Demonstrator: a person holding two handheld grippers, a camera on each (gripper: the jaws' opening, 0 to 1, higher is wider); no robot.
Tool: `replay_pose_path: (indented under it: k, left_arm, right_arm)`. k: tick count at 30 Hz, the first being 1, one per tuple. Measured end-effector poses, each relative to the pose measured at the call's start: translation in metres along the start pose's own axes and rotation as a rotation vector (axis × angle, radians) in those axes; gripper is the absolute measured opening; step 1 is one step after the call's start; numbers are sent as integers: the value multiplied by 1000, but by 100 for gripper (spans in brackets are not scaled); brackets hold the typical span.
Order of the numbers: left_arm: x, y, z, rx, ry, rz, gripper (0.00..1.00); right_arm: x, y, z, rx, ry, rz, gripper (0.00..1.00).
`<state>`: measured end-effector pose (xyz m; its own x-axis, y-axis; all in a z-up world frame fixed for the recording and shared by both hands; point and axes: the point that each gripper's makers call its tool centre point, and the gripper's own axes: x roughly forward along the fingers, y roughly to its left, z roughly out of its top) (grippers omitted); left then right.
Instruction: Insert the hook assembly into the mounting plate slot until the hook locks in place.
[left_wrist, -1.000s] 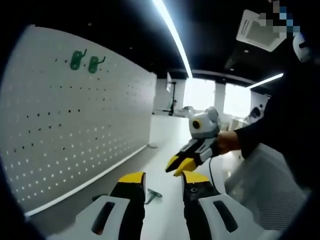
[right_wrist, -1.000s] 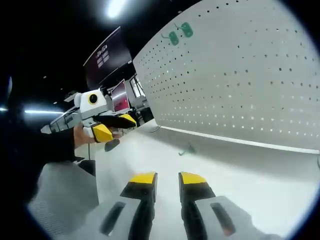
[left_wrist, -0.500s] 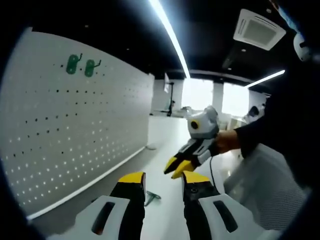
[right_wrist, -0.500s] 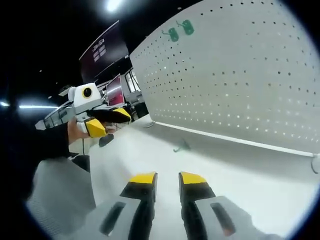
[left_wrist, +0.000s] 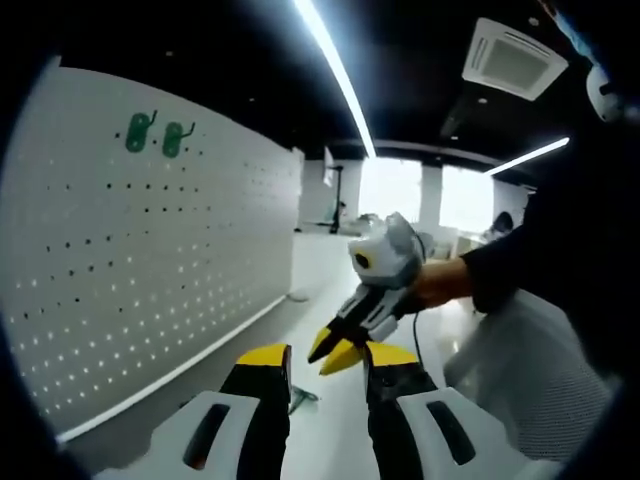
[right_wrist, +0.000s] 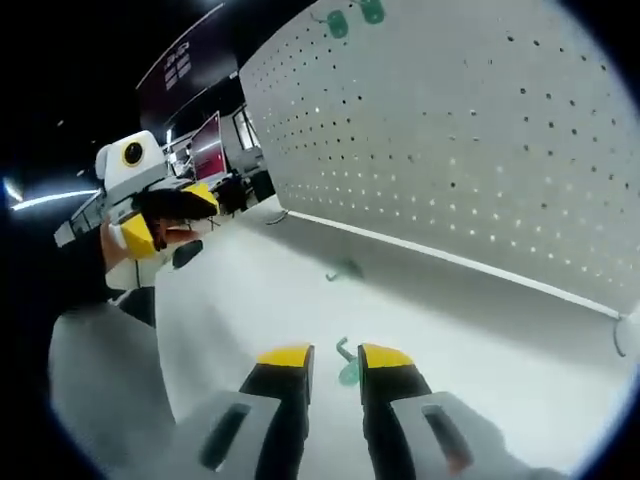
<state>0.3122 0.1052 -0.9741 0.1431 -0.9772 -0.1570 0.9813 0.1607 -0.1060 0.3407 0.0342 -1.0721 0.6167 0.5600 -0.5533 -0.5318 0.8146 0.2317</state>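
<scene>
**Right claw over loose hook; plate well off**

Noted on the white table (right_wrist: 250, 300): 1 green hook (right_wrist: 347, 366), lying flat, framed in the gap of the right gripper (right_wrist: 335, 357) just past its yellow tips. Judged low over the piece; cannot tell from the right gripper view whether touching or a little short of it. Jaws found parted, holding nothing. Long axis of this hook read as roughly in line with the jaws' own reach, curled end pointing away towards the mounting plate (right_wrist: 480, 150). Judged favourable: closing across the narrow width, not end to end.

Recorded a second hook (right_wrist: 345, 270) farther out on the table, near the foot of the plate and well apart from both claws. Also 2 mounted hooks (right_wrist: 337, 22) already seated side by side high on the plate.

Left gripper (left_wrist: 327, 358) likewise parted and empty, held back and higher, seen to the left in the right gripper view (right_wrist: 165, 205). In the left gripper view, right gripper (left_wrist: 333, 352) crossing in from the right, tips angled down near a green hook (left_wrist: 300, 398) on the table; cannot tell which of the 2 loose pieces.

Judgement: right claw clearly the nearer, pick-up its job. Thereafter a lift and a long carry up to a free slot in the plate (left_wrist: 150, 260), which stands upright beyond the table edge. Risk: thin flat part, liable to skid or tip out of line on closing.
</scene>
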Motion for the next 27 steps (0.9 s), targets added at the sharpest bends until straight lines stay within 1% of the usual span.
replay_pose_path:
  k: [3, 6, 12, 16, 23, 27]
  left_arm:
    - [0, -1, 0, 1, 0, -2, 29]
    - [-1, 0, -1, 2, 5, -3, 29]
    - [-3, 2, 0, 1, -2, 2, 29]
    - [-2, 1, -1, 1, 2, -1, 29]
    - [-1, 2, -5, -3, 14, -3, 29]
    - [0, 2, -8, -6, 23, -4, 28]
  right_arm:
    - [6, -6, 3, 29, 1, -51, 16]
    - [11, -9, 2, 51, -2, -88, 16]
    - [19, -17, -7, 72, 21, -142, 16]
    - [23, -19, -11, 75, 35, -162, 16]
    - [28, -18, -20, 44, 74, -167, 16]
    - [29, -23, -22, 52, 79, -174, 16]
